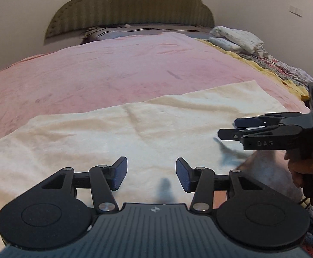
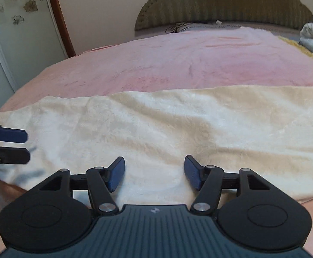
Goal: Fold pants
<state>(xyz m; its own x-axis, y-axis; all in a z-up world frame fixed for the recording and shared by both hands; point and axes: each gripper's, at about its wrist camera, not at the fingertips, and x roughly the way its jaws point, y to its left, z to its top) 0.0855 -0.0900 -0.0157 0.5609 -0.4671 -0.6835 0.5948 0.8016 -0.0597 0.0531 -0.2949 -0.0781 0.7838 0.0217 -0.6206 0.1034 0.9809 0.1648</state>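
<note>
Cream pants [image 2: 156,129] lie flat across the bed's [image 2: 178,60] near edge. My left tongs [image 1: 151,173] and right tongs [image 2: 154,173] hover open, empty. I should pinch one end's corners together, folding evenly.

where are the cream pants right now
The cream pants lie flat across the near part of the pink blanket, just ahead of both open grippers, in both wrist views; neither gripper holds them.

Cream pants [image 2: 156,133] on pink blanket [image 2: 178,62] — olive striped headboard [image 2: 225,4].
</note>
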